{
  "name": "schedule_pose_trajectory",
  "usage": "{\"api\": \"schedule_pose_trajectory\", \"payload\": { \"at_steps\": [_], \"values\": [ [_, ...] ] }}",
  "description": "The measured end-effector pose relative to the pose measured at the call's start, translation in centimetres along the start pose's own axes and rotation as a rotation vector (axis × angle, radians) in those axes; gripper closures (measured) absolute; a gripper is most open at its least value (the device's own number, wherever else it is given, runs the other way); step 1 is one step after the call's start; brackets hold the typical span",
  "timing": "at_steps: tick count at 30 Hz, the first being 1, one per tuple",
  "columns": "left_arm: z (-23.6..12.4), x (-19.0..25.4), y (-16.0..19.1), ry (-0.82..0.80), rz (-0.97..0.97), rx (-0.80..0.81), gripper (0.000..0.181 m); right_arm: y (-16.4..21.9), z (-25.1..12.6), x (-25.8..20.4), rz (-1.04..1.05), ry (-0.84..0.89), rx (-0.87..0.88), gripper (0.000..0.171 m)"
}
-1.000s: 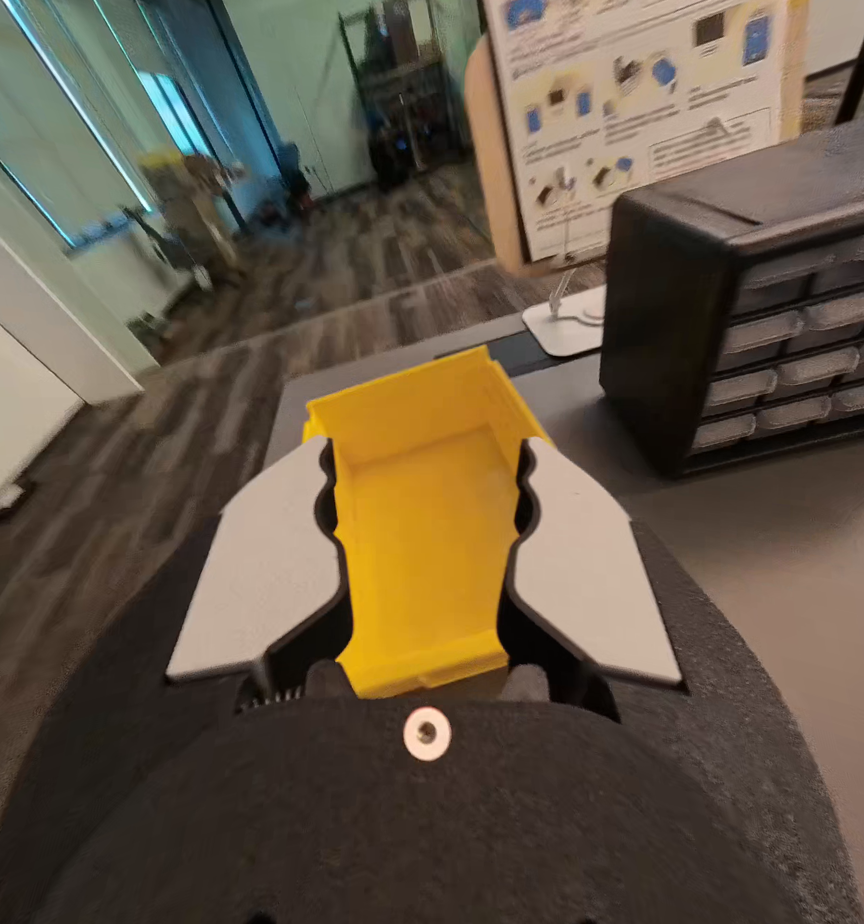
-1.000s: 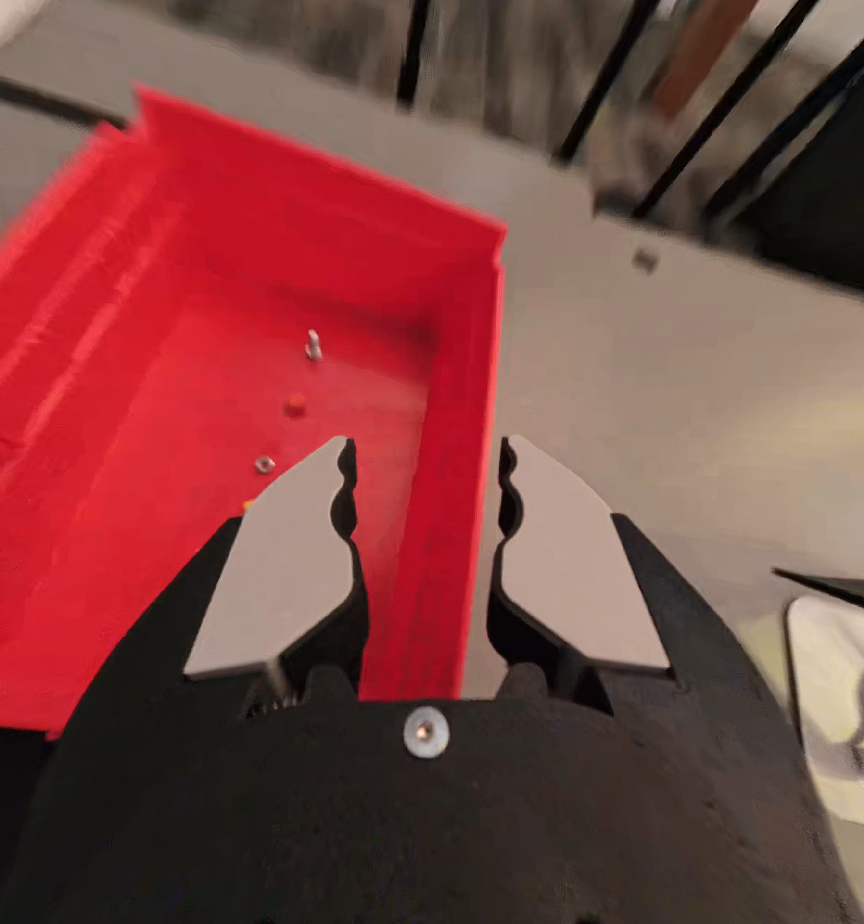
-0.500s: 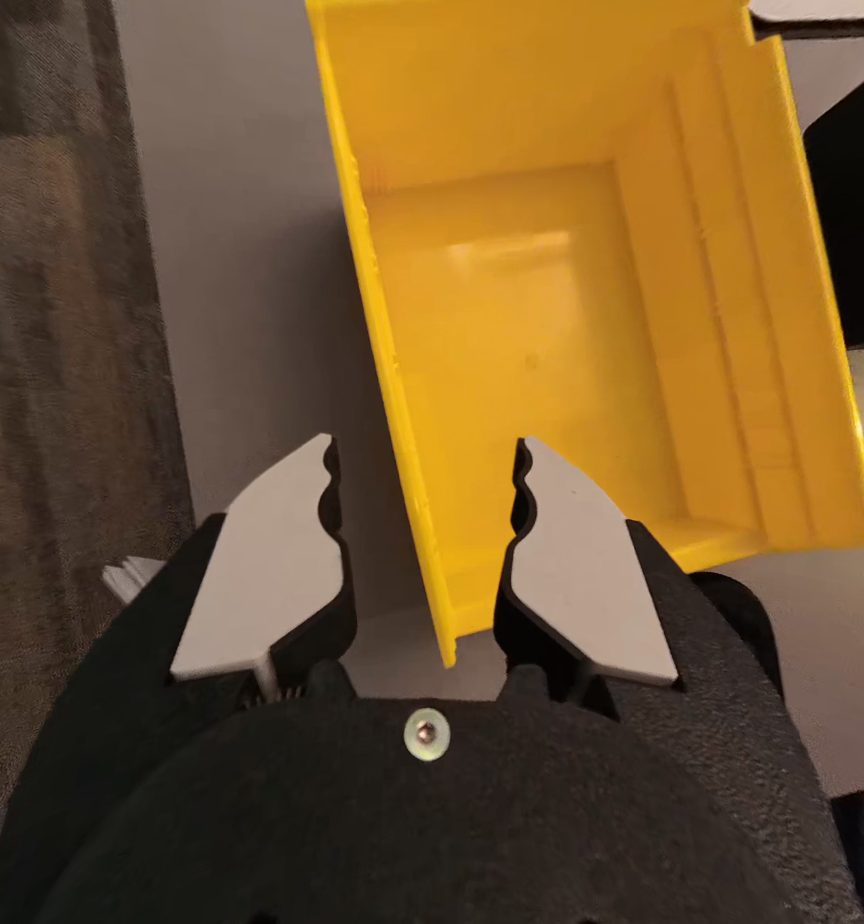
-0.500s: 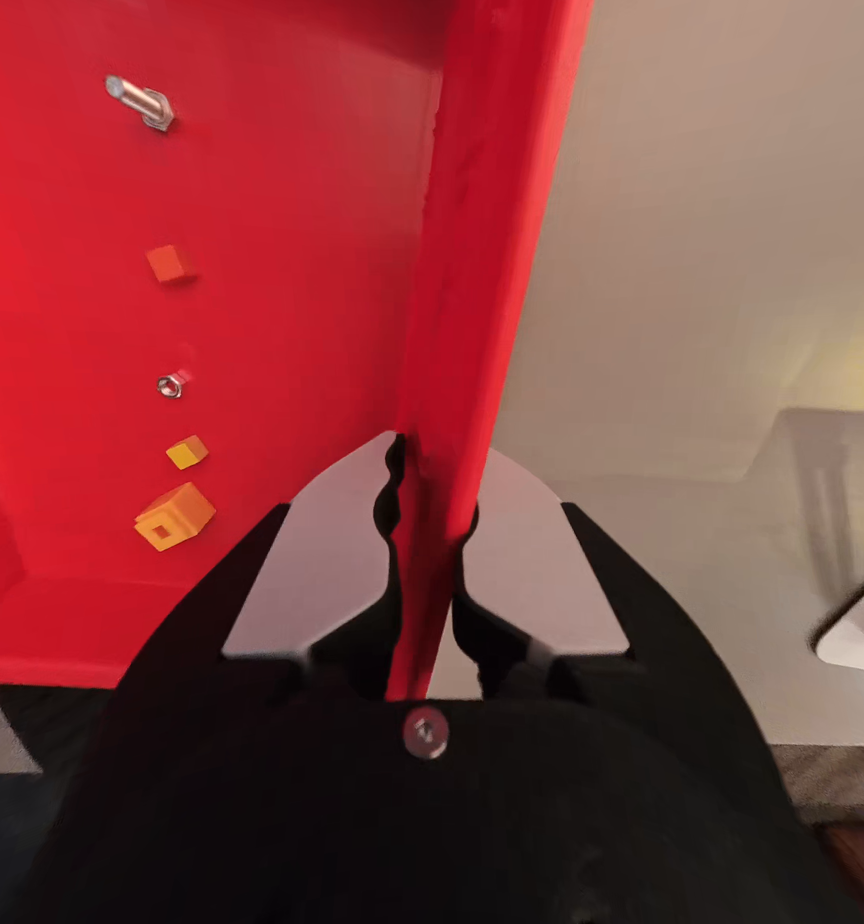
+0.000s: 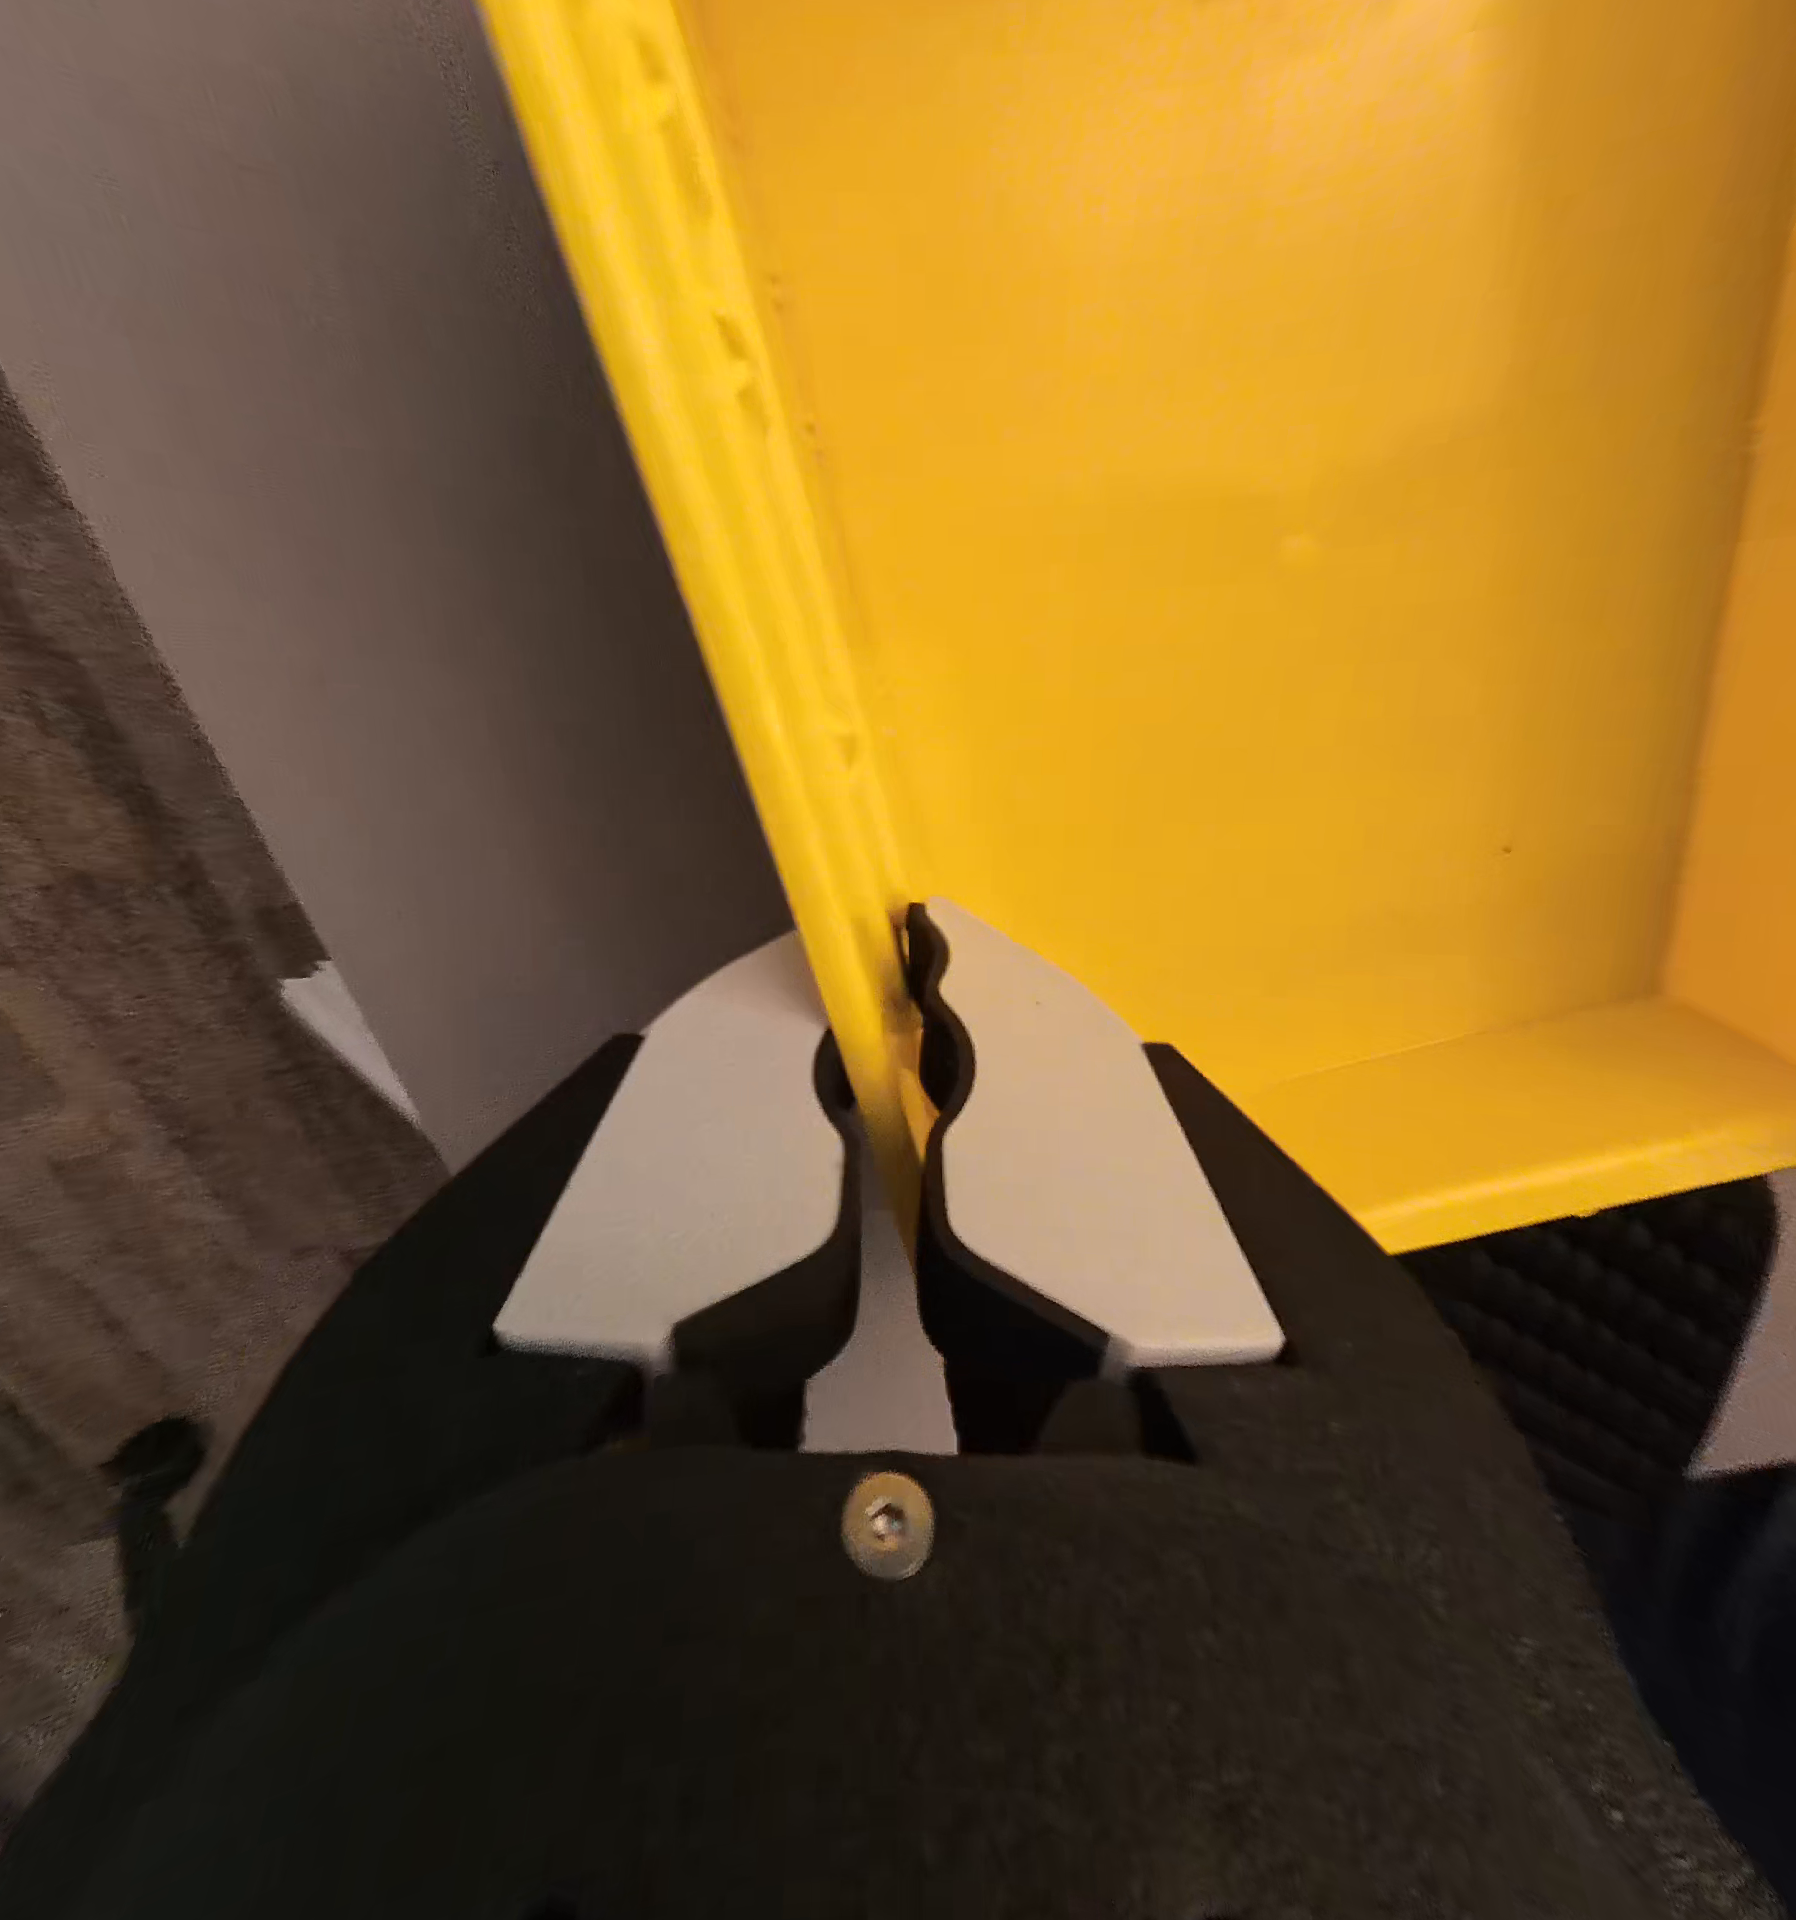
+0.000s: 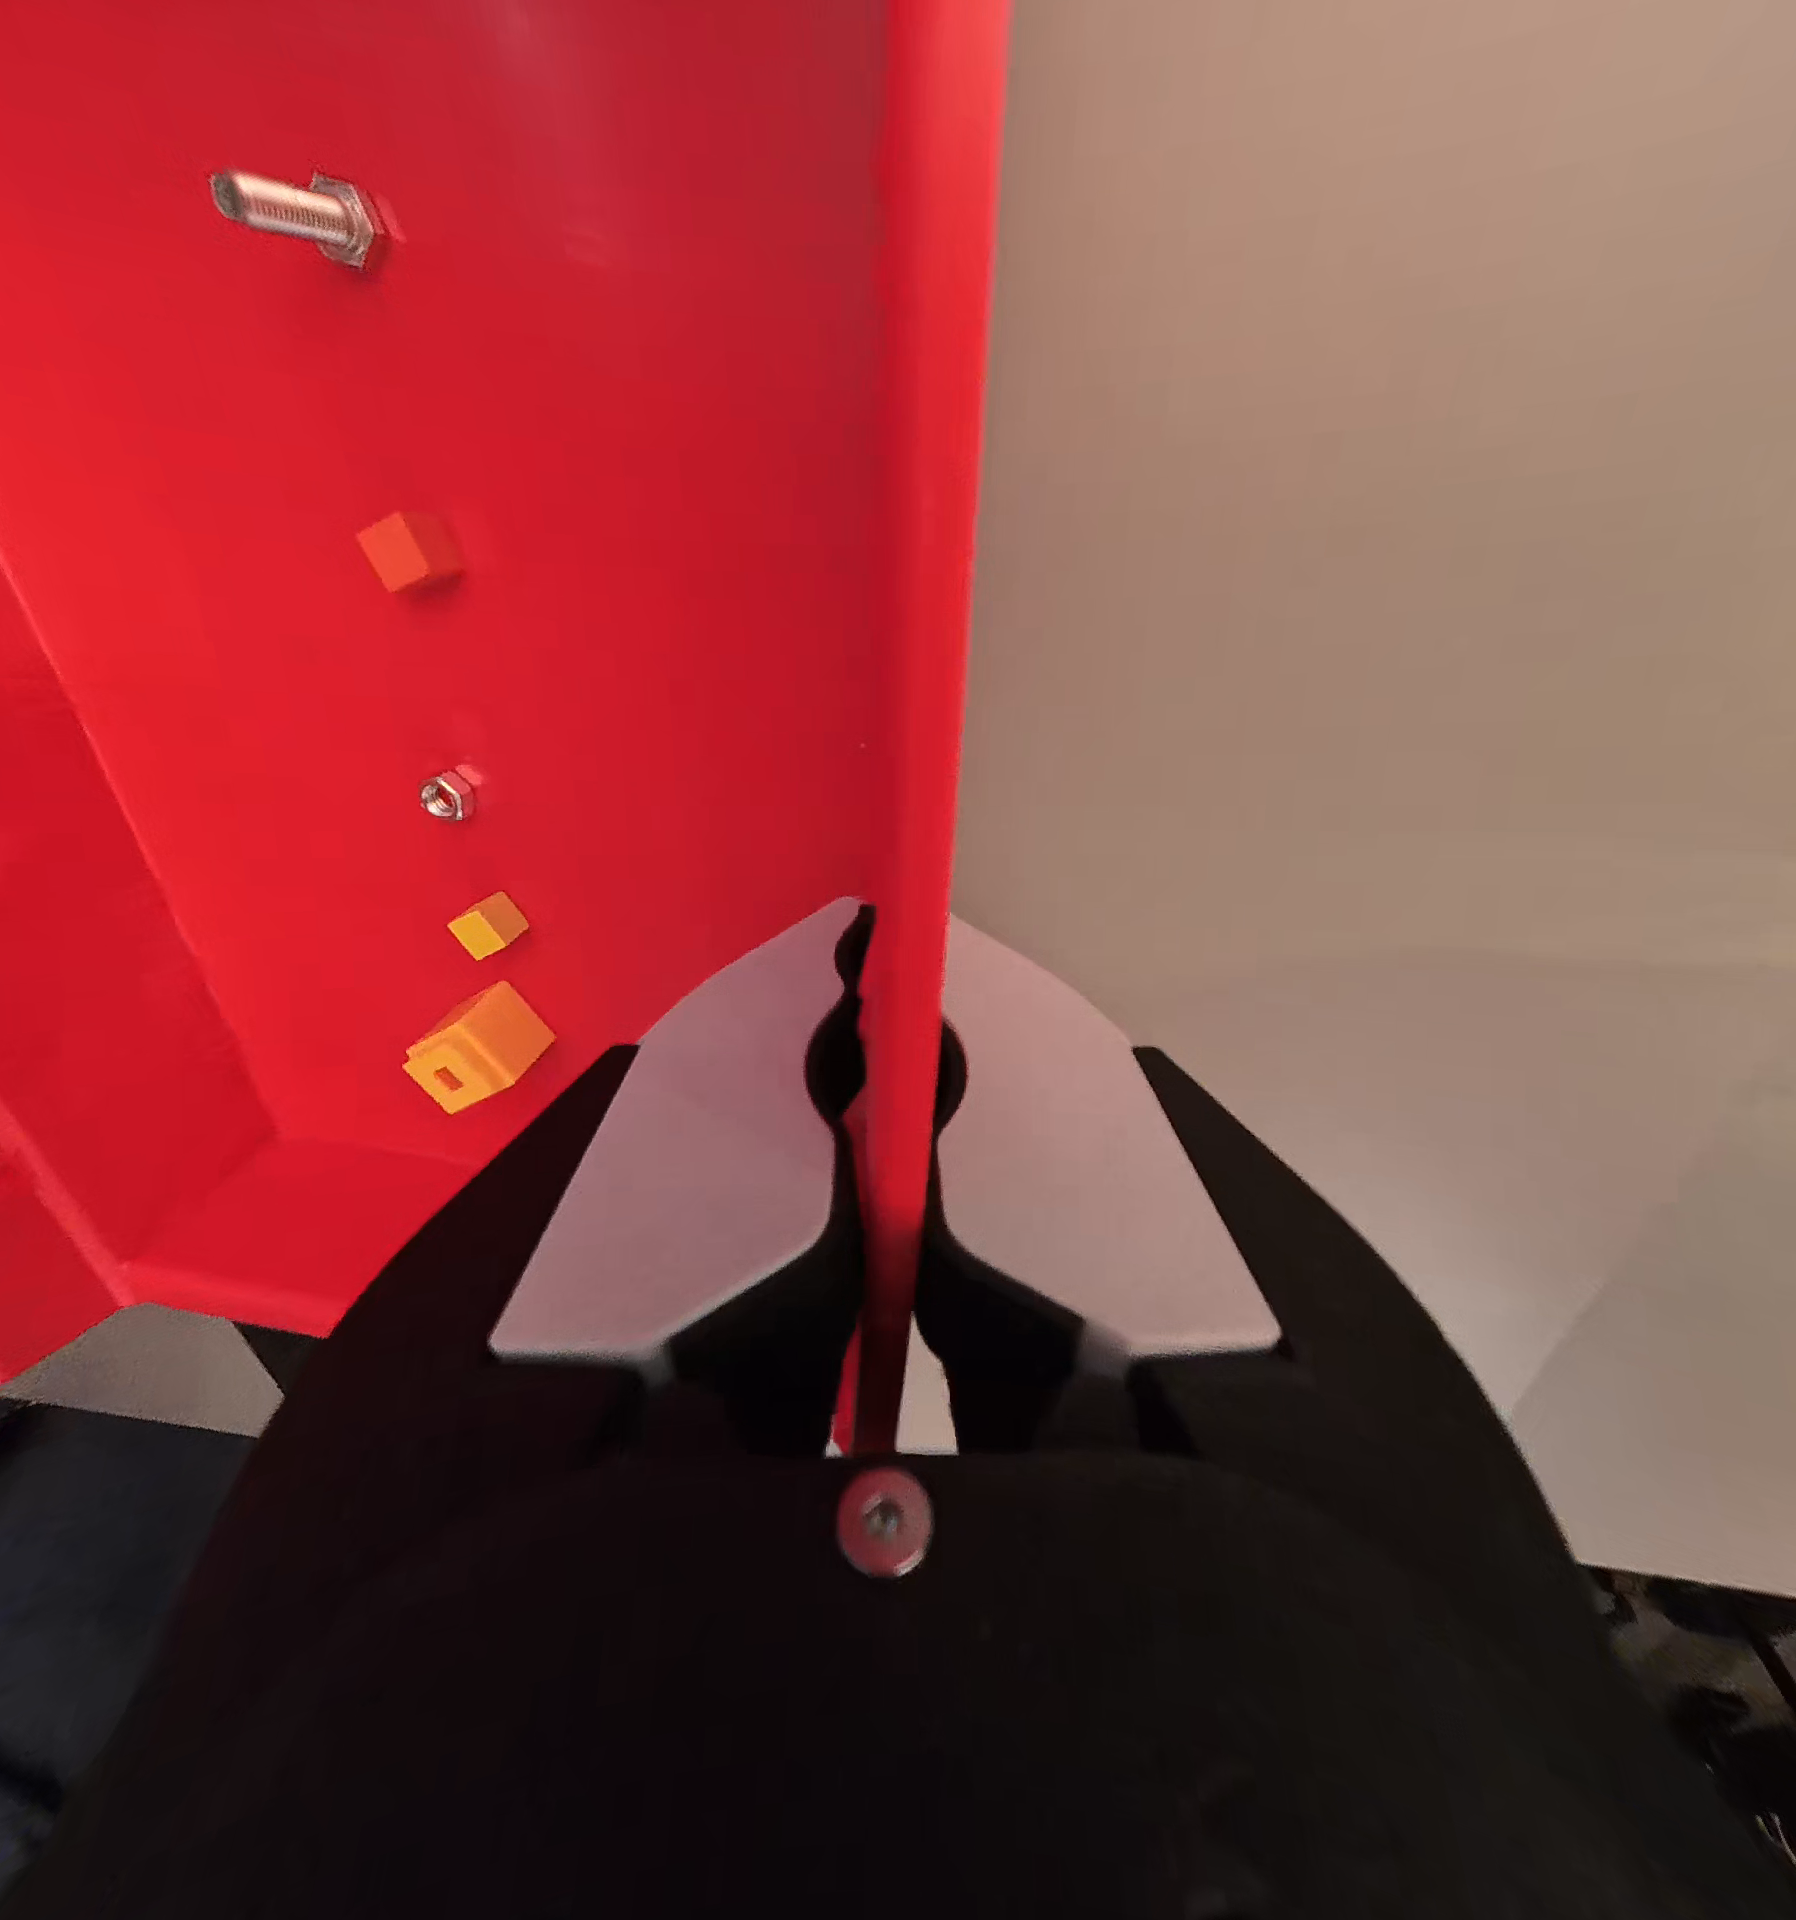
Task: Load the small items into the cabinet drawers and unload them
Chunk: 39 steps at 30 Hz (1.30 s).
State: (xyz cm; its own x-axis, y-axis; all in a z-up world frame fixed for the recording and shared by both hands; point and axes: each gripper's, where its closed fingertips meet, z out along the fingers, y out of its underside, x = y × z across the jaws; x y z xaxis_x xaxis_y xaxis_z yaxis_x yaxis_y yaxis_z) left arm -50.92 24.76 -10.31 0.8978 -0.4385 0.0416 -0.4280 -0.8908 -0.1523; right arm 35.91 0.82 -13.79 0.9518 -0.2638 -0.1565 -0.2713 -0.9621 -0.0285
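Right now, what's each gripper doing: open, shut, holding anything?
Left gripper: shut on the left side wall of the yellow bin.
Right gripper: shut on the right side wall of the red bin.

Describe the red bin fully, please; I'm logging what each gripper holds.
The red bin is an open plastic-looking tray on the grey table. The right gripper is shut on its right side wall. Inside lie a bolt, a nut and three small orange-yellow blocks.
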Motion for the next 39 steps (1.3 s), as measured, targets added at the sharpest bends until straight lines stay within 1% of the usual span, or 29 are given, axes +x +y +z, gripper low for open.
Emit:
{"api": "schedule_pose_trajectory", "payload": {
  "at_steps": [2,5,7,11,17,22,26,31,35,39],
  "values": [
    [0.0,0.1,-0.2,0.049,-0.022,0.000,0.177,0.6,-0.4,0.3,0.005,0.009,0.003,0.166],
    [-0.1,-0.2,-0.6,0.069,-0.008,0.015,0.177,2.0,-1.5,0.8,0.017,0.016,-0.011,0.166],
    [-0.7,0.1,-0.8,0.124,-0.022,0.032,0.176,3.0,-2.6,1.0,0.028,0.010,-0.013,0.168],
    [-1.8,-0.4,0.4,0.165,-0.033,0.014,0.176,4.7,-5.7,1.1,0.037,0.013,0.012,0.168],
    [-3.9,-2.4,4.5,0.164,-0.031,0.001,0.176,7.5,-10.3,-0.4,0.021,0.010,0.002,0.166],
    [-6.6,-5.2,9.1,0.138,-0.095,0.019,0.176,10.8,-11.4,-3.2,-0.044,0.025,-0.005,0.166],
    [-9.7,-8.0,12.8,0.132,-0.166,0.065,0.176,14.4,-10.7,-7.1,-0.132,-0.007,-0.050,0.167],
    [-13.6,-11.3,17.0,0.091,-0.225,0.118,0.176,17.8,-8.7,-13.8,-0.293,0.002,-0.112,0.167],
    [-15.5,-13.1,20.2,0.073,-0.276,0.136,0.176,18.8,-6.6,-20.5,-0.453,0.028,-0.155,0.167],
    [-16.4,-14.5,22.6,0.066,-0.324,0.156,0.176,18.6,-4.2,-29.1,-0.624,0.000,-0.198,0.167]
  ]
}}
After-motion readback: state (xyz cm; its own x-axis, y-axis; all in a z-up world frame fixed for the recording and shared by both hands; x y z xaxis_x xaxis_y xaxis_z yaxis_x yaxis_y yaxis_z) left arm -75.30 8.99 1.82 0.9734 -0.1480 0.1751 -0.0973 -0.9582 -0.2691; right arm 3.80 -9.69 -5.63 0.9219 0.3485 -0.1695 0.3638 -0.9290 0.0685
